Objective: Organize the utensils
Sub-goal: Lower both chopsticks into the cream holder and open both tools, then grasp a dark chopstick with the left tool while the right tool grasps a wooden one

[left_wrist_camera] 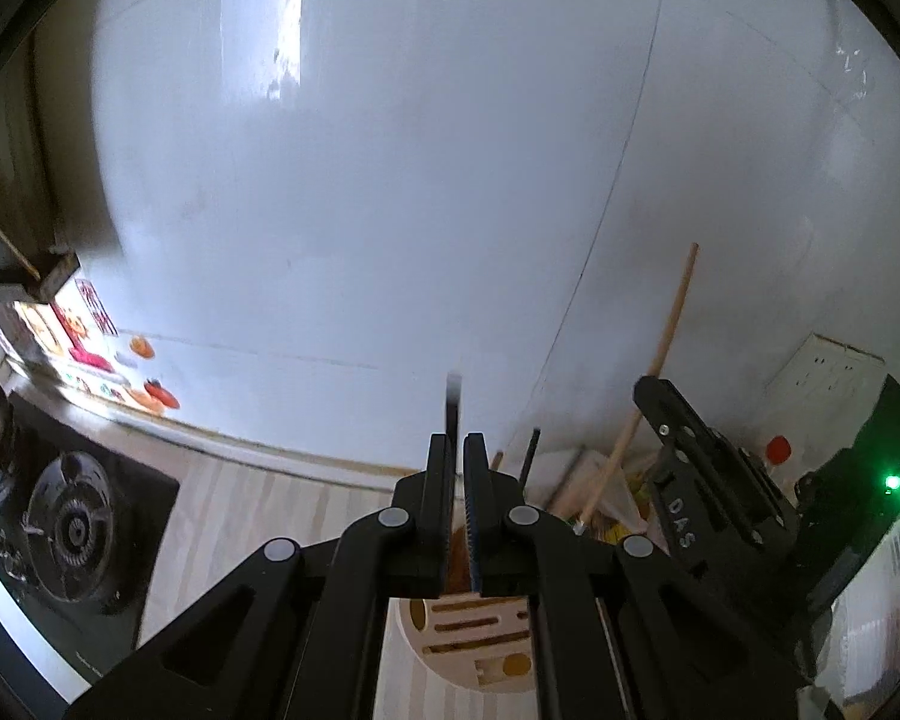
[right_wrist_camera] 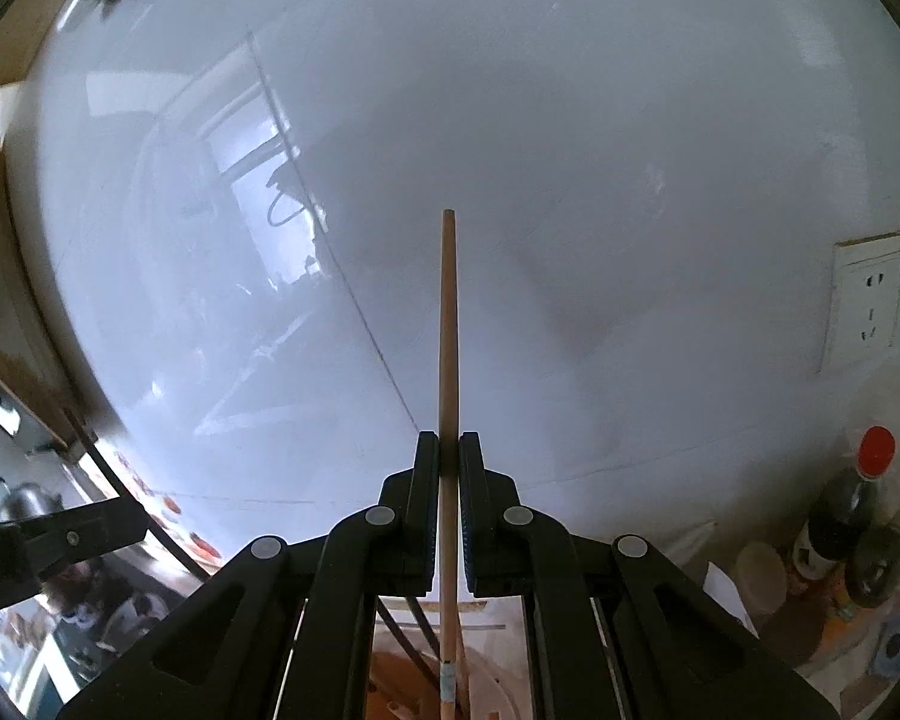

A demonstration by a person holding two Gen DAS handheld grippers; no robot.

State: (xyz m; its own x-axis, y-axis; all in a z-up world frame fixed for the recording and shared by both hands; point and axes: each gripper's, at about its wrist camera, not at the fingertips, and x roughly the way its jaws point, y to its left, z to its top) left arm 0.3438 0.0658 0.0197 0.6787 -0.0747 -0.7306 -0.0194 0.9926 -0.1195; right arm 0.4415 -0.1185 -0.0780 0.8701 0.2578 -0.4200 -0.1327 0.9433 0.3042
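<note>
My left gripper (left_wrist_camera: pixel 457 450) is shut on a thin black utensil handle (left_wrist_camera: pixel 453 399) that sticks up past the fingertips. Below it sits a round wooden utensil holder (left_wrist_camera: pixel 474 636) with slots in its top. My right gripper (right_wrist_camera: pixel 449 450) is shut on a long wooden stick handle (right_wrist_camera: pixel 448 324), held upright over a wooden holder (right_wrist_camera: pixel 486 690). In the left wrist view the right gripper (left_wrist_camera: pixel 708 468) shows at the right with the wooden stick (left_wrist_camera: pixel 669 336) slanting up from it. Another black utensil (left_wrist_camera: pixel 531 453) stands beside it.
A white tiled wall (left_wrist_camera: pixel 390 180) fills both views. A gas stove burner (left_wrist_camera: pixel 75 531) is at the left on the wooden counter (left_wrist_camera: pixel 240 510). Wall sockets (right_wrist_camera: pixel 870 306) and a dark bottle with a red cap (right_wrist_camera: pixel 852 498) stand at the right.
</note>
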